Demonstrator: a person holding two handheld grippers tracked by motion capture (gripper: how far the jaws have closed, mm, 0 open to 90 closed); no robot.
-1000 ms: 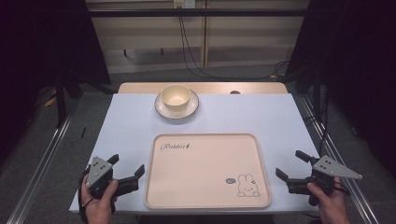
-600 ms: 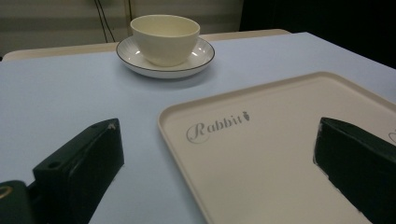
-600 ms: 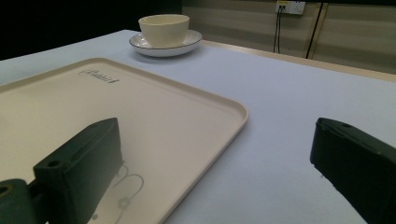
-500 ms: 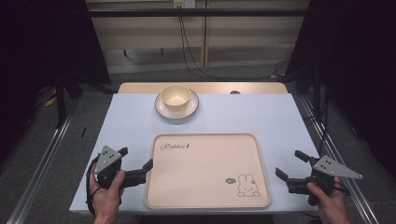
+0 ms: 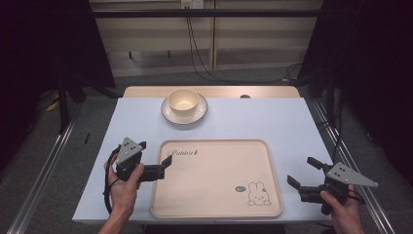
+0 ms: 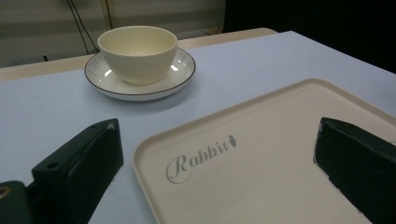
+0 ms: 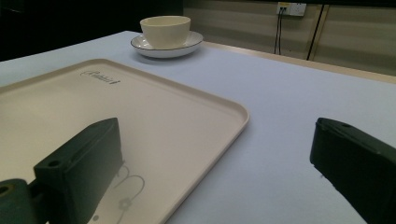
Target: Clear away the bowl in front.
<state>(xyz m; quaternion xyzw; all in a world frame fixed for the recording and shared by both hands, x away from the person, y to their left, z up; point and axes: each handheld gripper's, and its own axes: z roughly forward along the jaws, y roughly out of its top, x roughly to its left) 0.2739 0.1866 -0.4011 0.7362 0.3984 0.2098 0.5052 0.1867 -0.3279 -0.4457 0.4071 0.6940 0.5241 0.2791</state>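
Observation:
A cream tray [image 5: 214,187] printed with "Rabbit" and a bunny lies at the near middle of the pale blue table [image 5: 253,122]. A cream bowl [image 5: 183,99] sits on a dark-rimmed saucer [image 5: 195,116] at the far middle. My left gripper [image 5: 155,153] is open at the tray's left edge; one jaw is outside the rim and the other over the tray [image 6: 280,140]. Beyond those jaws stands the bowl [image 6: 137,51]. My right gripper [image 5: 302,171] is open just right of the tray, low over the table, holding nothing. Its view looks across the tray [image 7: 140,102] to the bowl [image 7: 166,25].
A wooden strip [image 5: 272,91] runs along the table's far edge. Metal rails [image 5: 44,170] flank the table on both sides, and cables [image 5: 199,53] hang against the back wall. Bare tabletop lies to the right of the saucer.
My left gripper has moved forward and right, from the table's near-left corner to the tray's left rim. The right gripper has stayed where it was.

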